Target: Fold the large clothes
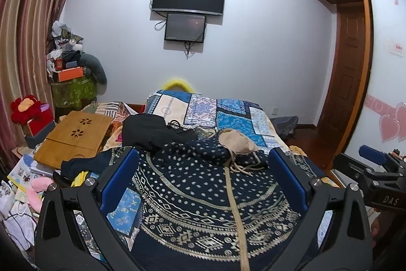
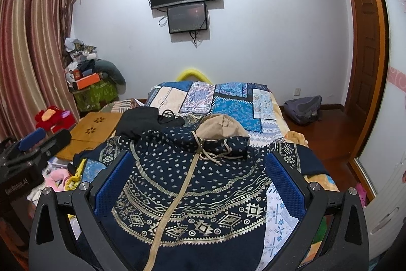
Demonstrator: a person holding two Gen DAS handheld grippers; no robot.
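Note:
A navy hooded jacket (image 1: 192,194) with gold patterns, a beige zipper and a beige-lined hood (image 1: 237,141) lies spread front-up on the bed. In the right wrist view the same jacket (image 2: 203,194) fills the foreground, its hood (image 2: 220,128) at the far end. My left gripper (image 1: 203,174) hovers open above the jacket body, nothing between its blue pads. Over the jacket's lower part my right gripper (image 2: 200,174) also stands open and empty. Each gripper appears at the edge of the other's view: the right gripper (image 1: 375,169) and the left gripper (image 2: 35,144).
A black garment (image 1: 149,130) lies beyond the jacket on the patchwork bedspread (image 1: 223,113). A wooden lap table (image 1: 76,136) and cluttered piles sit to the left of the bed. A grey backpack (image 2: 303,106) rests on the floor at right, near the wooden door.

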